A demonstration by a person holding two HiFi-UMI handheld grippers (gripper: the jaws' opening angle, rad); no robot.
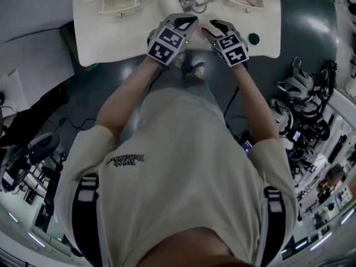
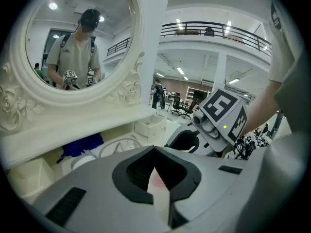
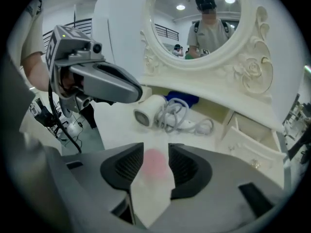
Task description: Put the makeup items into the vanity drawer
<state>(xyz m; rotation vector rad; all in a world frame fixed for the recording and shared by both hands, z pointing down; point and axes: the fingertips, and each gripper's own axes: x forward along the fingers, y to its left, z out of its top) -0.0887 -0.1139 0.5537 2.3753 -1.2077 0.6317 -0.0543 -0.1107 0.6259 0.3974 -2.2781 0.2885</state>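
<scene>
Both grippers hover over the white vanity table (image 1: 111,46), close together and pointing at the mirror. My left gripper (image 1: 189,20) (image 2: 155,152) has its tips meeting; a thin pale strip tinged pink shows below them, and I cannot tell what it is. My right gripper (image 1: 214,26) (image 3: 155,147) is open, with white tabletop and a soft pink patch (image 3: 155,160) in the gap, and nothing gripped. A small pinkish thing (image 1: 204,28) lies on the table between the two grippers. Small vanity drawers (image 1: 119,4) (image 3: 252,147) with knobs sit under the mirror.
A white hair dryer (image 3: 149,111) (image 1: 167,1) with a coiled cable lies at the back of the table. A blue thing (image 3: 183,100) (image 2: 82,144) sits on the shelf below the oval mirror (image 3: 199,23). A dark round thing (image 1: 253,38) is at the table's right.
</scene>
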